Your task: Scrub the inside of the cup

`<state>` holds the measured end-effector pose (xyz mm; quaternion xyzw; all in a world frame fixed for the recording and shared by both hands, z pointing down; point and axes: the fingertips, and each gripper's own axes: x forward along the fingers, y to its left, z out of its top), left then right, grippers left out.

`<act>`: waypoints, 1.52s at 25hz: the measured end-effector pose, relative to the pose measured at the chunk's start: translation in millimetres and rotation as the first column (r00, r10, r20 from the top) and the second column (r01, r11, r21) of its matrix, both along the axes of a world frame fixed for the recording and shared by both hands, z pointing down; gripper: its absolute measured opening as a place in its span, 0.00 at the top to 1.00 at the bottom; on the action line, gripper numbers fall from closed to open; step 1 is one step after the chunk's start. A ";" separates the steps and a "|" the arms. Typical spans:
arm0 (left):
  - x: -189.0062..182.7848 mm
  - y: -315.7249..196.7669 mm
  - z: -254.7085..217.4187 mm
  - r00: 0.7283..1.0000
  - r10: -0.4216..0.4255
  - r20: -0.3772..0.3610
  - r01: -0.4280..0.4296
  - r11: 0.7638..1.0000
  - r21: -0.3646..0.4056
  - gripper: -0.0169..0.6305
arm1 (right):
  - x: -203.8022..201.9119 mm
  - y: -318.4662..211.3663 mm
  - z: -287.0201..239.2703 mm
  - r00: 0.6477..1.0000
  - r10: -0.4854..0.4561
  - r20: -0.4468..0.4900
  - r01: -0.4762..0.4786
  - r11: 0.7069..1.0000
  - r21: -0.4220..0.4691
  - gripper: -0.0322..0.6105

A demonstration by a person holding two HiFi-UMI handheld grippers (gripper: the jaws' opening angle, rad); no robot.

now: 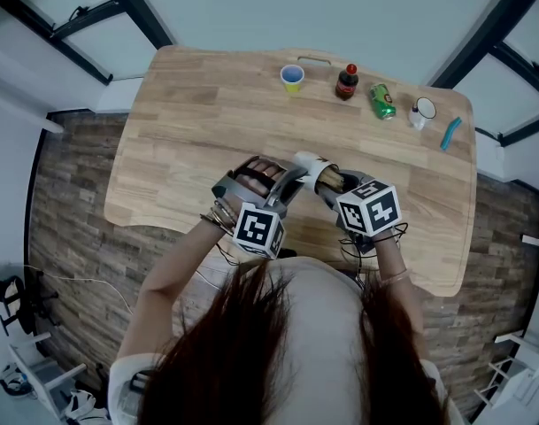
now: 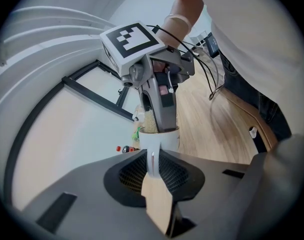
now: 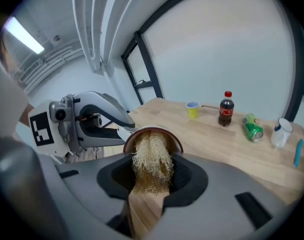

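The smooth white cup (image 2: 159, 140) hangs in the air over the middle of the near edge of the pale wood-grain desk (image 1: 189, 131). The left tongs (image 2: 152, 170) are pressed tight on its thin looped handle (image 2: 152, 160). The right tongs (image 3: 151, 178) pinch a coarse, straw-coloured fibrous scrubber (image 3: 152, 159), whose shaggy end is pushed into the cup's round mouth. The inside rim of the cup looks brownish.
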<state>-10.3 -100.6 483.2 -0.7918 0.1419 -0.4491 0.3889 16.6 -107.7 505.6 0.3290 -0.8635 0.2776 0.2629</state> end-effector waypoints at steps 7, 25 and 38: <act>-2.1 -1.0 0.0 1.000 -0.003 0.004 0.003 1.000 0.018 0.86 | 2.1 -1.3 0.7 0.976 0.127 0.177 -0.100 0.982 -0.158 0.73; -0.2 -7.9 -5.7 1.000 0.009 -0.008 -0.009 0.997 0.071 0.86 | 6.2 -9.0 -5.5 0.834 0.378 0.401 -0.206 0.889 -0.409 0.73; -1.8 -6.1 -3.5 1.000 0.014 0.006 -0.014 0.997 0.070 0.86 | -2.6 -3.2 -9.6 0.989 -0.039 -0.142 0.061 0.987 0.148 0.73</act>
